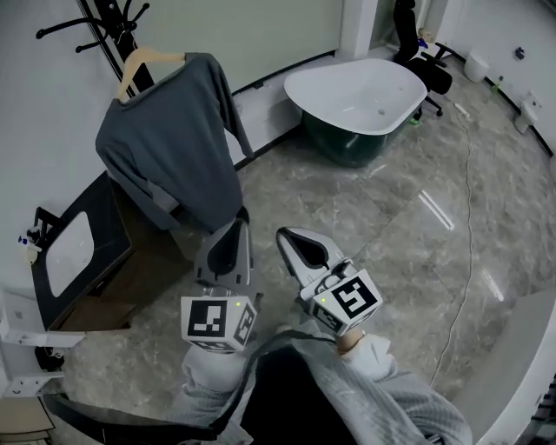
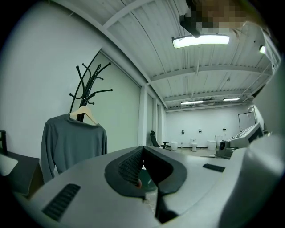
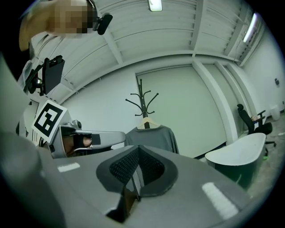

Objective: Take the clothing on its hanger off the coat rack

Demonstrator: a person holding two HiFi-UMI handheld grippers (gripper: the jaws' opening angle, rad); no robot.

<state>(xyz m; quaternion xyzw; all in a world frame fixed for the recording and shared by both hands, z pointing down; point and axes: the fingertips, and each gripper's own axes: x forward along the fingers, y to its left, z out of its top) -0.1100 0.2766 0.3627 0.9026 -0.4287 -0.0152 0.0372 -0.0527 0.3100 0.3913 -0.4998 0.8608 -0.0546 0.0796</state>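
A grey long-sleeved sweater [image 1: 169,143] hangs on a wooden hanger [image 1: 143,63] from the black coat rack [image 1: 109,26] at the upper left. The same sweater [image 2: 73,142] shows left of centre in the left gripper view, and small and straight ahead as the sweater [image 3: 151,137] in the right gripper view. My left gripper [image 1: 228,228] is shut and empty, its tip just below the sweater's hem. Beside it on the right, my right gripper [image 1: 291,243] is also shut with nothing held. Neither one touches the garment.
A white and dark green bathtub [image 1: 356,104] stands at the back centre, with a black office chair [image 1: 417,43] behind it. A dark vanity with a white basin [image 1: 74,252] sits at the left. A cable [image 1: 460,261] runs across the marble floor on the right.
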